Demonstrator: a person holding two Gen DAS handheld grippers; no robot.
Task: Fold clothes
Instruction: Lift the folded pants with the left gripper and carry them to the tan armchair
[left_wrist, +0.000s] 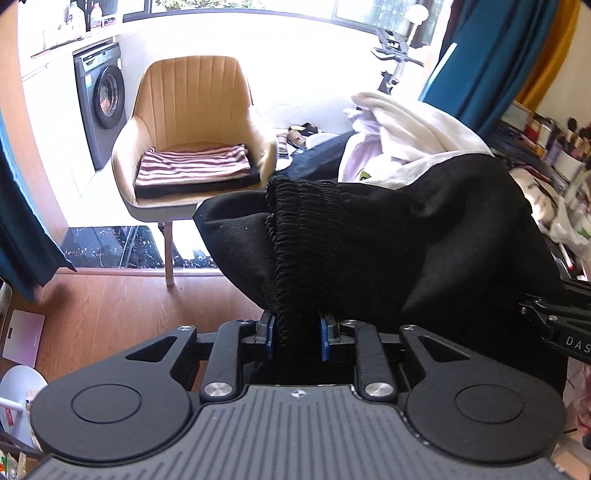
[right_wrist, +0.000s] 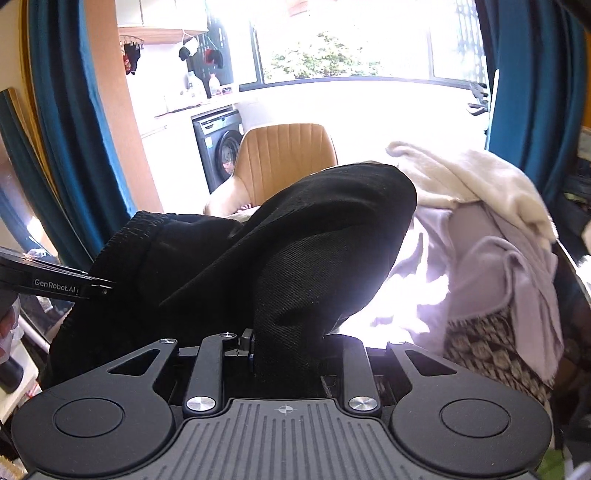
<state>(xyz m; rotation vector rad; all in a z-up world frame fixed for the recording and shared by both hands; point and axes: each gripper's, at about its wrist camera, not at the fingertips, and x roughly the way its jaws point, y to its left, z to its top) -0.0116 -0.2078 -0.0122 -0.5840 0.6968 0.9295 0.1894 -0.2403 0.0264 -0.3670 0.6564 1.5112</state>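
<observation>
A black garment (left_wrist: 406, 236) with a ribbed elastic band hangs in the air between both grippers. My left gripper (left_wrist: 297, 338) is shut on the ribbed band, its blue pads pressing the bunched fabric from both sides. My right gripper (right_wrist: 286, 349) is shut on another fold of the same black garment (right_wrist: 295, 251); its right finger is hidden by cloth. The left gripper's body (right_wrist: 55, 282) shows at the left edge of the right wrist view. A folded striped cloth (left_wrist: 192, 166) lies on a dark folded one on the tan chair (left_wrist: 192, 96).
A heap of white and lilac clothes (right_wrist: 472, 229) lies to the right, with a patterned cloth (right_wrist: 491, 350) below it. Teal curtains (right_wrist: 74, 129) hang at both sides. A washing machine (left_wrist: 101, 99) stands beyond the chair. Wooden floor (left_wrist: 129, 306) lies below.
</observation>
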